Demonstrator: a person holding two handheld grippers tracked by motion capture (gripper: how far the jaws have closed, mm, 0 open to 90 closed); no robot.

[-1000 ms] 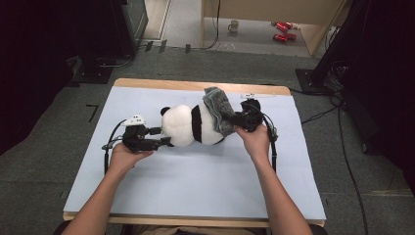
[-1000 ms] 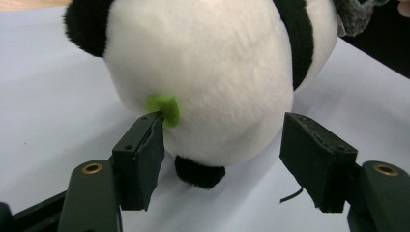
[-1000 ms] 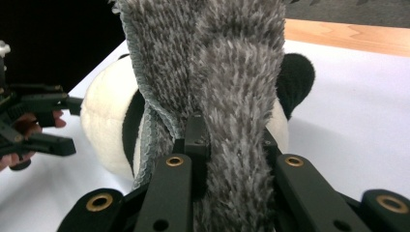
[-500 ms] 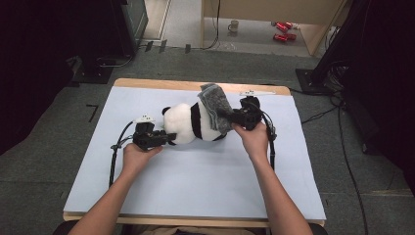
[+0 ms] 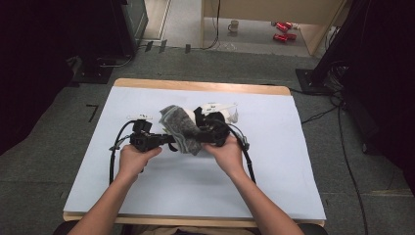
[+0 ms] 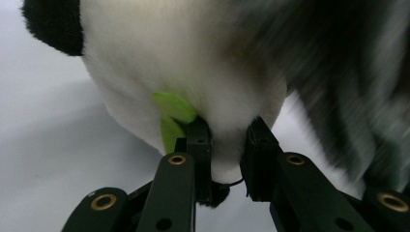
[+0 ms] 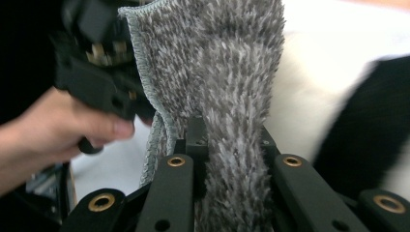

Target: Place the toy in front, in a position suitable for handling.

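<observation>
Now left tool (image 6: pixel 227 145) pinches panda (image 6: pixel 193 63); right tool (image 7: pixel 229 140) clamps towel (image 7: pixel 227 63).

Panda plush (image 5: pixel 211 116): black-and-white soft toy lying mid-table on the pale blue mat — white fur, black ear and limb patches, a small green tag (image 6: pixel 173 116) near its lower part.
Grey cloth (image 5: pixel 182 128): fluffy, mottled grey with a stitched edge — draped over the panda's near side, hanging in folds.

Black-and-white plush panda (image 6: pixel 193 72), mottled grey fuzzy cloth (image 7: pixel 232 96), pale blue table cover (image 5: pixel 293 161)
</observation>
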